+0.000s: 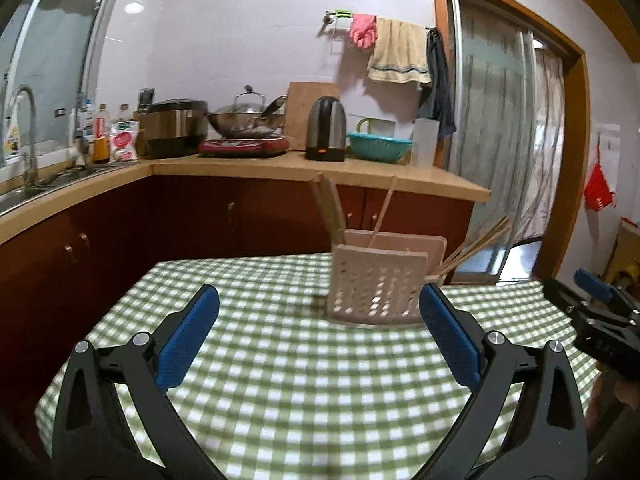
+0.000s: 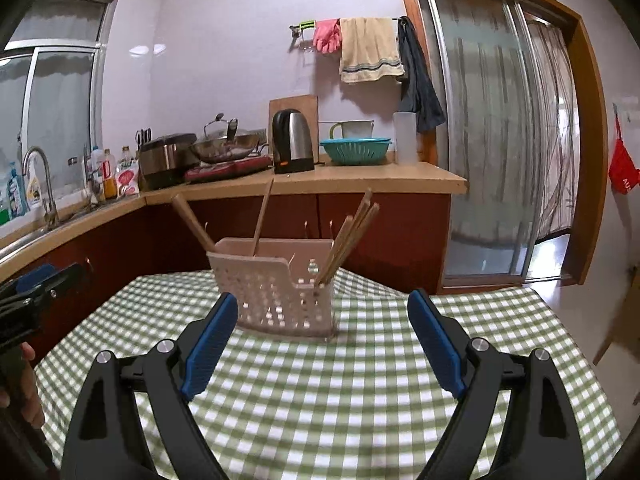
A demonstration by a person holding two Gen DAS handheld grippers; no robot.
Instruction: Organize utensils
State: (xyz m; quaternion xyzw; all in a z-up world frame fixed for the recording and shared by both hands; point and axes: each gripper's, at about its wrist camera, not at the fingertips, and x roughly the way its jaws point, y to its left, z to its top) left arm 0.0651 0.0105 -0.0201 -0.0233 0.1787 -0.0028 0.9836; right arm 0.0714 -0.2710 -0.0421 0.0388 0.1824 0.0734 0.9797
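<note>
Chopsticks (image 2: pixel 347 240) (about seven) stand in one holder (image 2: pixel 280 292), both tools spread.

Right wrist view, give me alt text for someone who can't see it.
A pink perforated utensil holder with wooden chopsticks stands on a green checked tablecloth, just beyond the open, empty right gripper. A kitchen counter runs behind.

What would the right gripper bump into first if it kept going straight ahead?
Probably the pink utensil basket. It stands on the checked tablecloth just ahead of the open right gripper, a little toward its left finger, with chopsticks sticking up from it. Depth is hard to judge here, so it might only clip the basket's side.
</note>
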